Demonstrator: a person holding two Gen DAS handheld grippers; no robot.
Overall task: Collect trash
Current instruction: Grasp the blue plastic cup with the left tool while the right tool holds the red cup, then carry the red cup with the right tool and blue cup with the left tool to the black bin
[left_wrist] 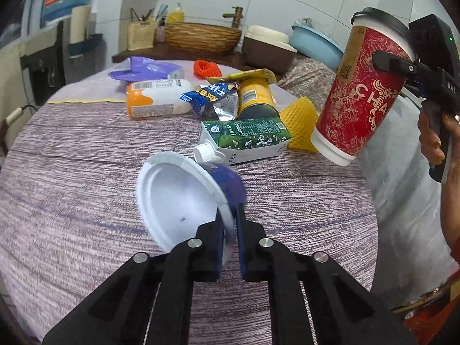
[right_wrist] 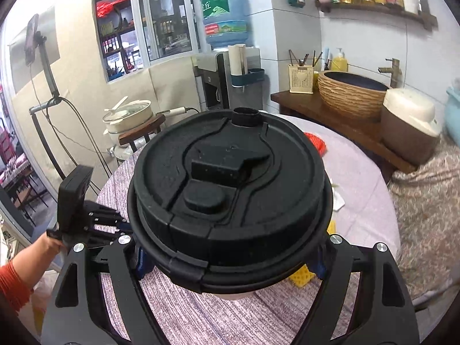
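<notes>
Left gripper (left_wrist: 230, 224) is clamped on the rim of a white-and-blue bowl (left_wrist: 184, 198), lifted above the near part of the round table (left_wrist: 72, 172); right gripper (right_wrist: 230, 261) grips a red paper cup (left_wrist: 359, 97) under its black lid (right_wrist: 230, 184), off the table's right edge. Two pieces are picked up. Still left mid-table: one carton (left_wrist: 247, 141), one bottle (left_wrist: 156, 97), one can (left_wrist: 256, 97), one foil wrapper (left_wrist: 215, 100), two foam nets, one purple bag
</notes>
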